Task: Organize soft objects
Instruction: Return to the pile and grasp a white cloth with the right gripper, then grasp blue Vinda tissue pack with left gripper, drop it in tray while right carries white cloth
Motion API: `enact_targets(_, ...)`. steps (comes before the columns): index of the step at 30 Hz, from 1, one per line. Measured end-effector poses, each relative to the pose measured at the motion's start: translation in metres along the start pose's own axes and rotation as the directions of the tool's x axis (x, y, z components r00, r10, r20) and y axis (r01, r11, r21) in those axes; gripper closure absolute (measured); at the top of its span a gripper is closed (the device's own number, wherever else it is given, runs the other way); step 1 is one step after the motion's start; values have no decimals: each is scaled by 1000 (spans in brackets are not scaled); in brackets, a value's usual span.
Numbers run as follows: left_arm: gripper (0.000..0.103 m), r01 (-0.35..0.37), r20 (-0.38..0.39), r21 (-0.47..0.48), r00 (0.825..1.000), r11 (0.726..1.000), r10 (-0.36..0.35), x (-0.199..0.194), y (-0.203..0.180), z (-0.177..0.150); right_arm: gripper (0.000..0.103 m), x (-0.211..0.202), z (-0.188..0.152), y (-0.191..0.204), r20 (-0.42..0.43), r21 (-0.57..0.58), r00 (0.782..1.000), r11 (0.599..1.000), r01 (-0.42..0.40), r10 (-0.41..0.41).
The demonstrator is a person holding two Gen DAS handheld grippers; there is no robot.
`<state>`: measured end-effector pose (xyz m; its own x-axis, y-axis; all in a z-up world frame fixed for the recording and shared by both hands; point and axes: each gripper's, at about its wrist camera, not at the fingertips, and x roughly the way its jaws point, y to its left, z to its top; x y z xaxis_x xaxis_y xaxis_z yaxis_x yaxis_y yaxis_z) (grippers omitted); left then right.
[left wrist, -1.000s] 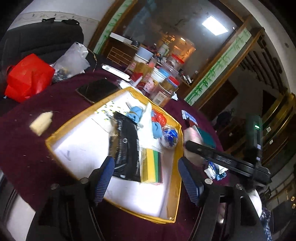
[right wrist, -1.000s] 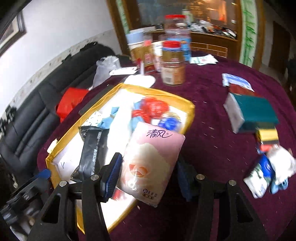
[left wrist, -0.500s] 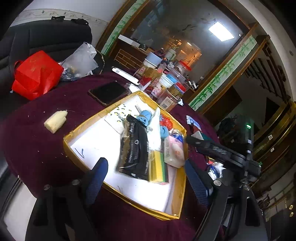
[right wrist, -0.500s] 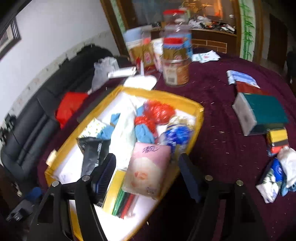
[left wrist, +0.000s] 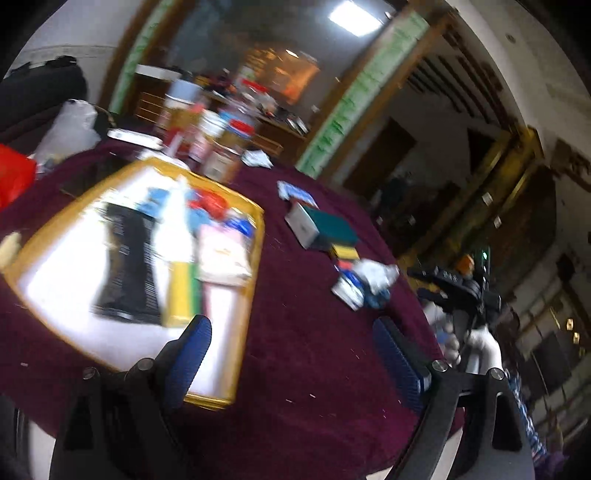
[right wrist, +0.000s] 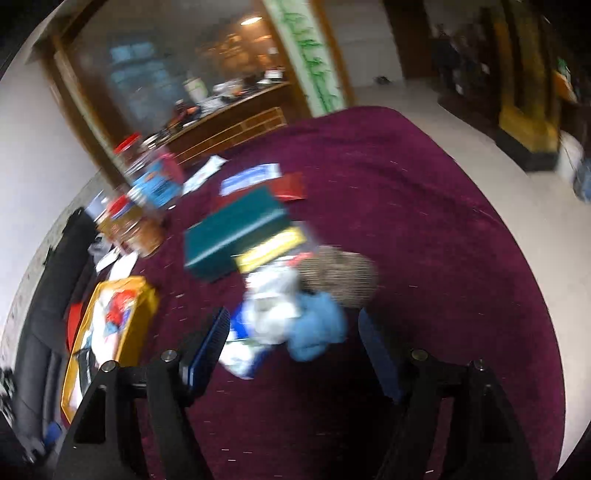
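A big round table with a dark purple-red cloth point(left wrist: 314, 350) fills the middle of both views. At the back of the table stand some jars point(left wrist: 225, 147). Two of them have red lids point(right wrist: 127, 142), and one has a blue label. A white plastic bag point(left wrist: 70, 129) and a red bag point(left wrist: 13, 173) sit off to the side of the table. A black sofa point(right wrist: 40, 325) runs along the white wall. Behind the table is a wooden cabinet point(right wrist: 225, 125) with many small things on top. A bright light point(left wrist: 354, 16) shines on the ceiling. The floor point(right wrist: 535, 192) beside the table is pale. Everything looks blurry.
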<state>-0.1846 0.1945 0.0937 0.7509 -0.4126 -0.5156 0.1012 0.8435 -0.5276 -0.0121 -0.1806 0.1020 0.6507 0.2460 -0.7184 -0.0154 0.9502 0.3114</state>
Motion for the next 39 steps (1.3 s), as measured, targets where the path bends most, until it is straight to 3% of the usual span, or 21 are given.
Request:
enact_targets(5, 12, -16, -49, 45, 999, 999, 18, 14, -23, -7, 32, 13, 0, -23, -9, 28, 1000, 1000, -14, 14)
enact_targets(11, 12, -43, -62, 69, 997, 997, 47, 17, -38, -12, 32, 48, 12, 18, -10, -98, 998, 993, -66, 66)
enact_targets(13, 12, -49, -70, 77, 996, 996, 54, 19, -41, -14, 44, 62, 14, 27, -32, -138, 998, 988, -66, 62)
enact_targets(14, 12, -52, -75, 82, 995, 995, 58, 21, -43, -15, 73, 72, 12, 33, -60, -172, 997, 983, -57, 48)
enact_targets(15, 12, -54, -81, 89, 995, 995, 62, 22, -45, -16, 87, 78, 10, 35, -76, -187, 997, 981, -43, 29)
enact_targets(18, 12, -58, -104, 110, 992, 992, 70, 30, -50, -18, 92, 93, -4, 32, -150, -210, 989, 977, -28, -4)
enact_targets(20, 12, -56, -126, 126, 989, 991, 72, 40, -55, -17, 93, 86, -10, 23, -122, -198, 992, 980, -35, 10)
enact_targets(23, 12, -44, -155, 150, 986, 988, 68, 60, -66, -14, 93, 59, -14, 1, -59, -106, 989, 984, -144, 138)
enact_targets(29, 12, -36, -203, 241, 975, 970, 87, 121, -97, -4, 92, 18, -17, -46, 107, 13, 946, 951, -308, 305)
enact_targets(32, 12, -45, -209, 315, 971, 948, 116, 159, -113, 3, 92, 23, -16, -66, 115, 93, 934, 932, -350, 339)
enact_targets(34, 12, -43, -227, 357, 965, 933, 132, 191, -124, 7, 92, 22, -13, -76, 127, 139, 912, 904, -405, 389)
enact_targets(39, 12, -71, -245, 470, 947, 880, 207, 253, -138, 9, 92, 17, -11, -79, 144, 135, 898, 891, -435, 416)
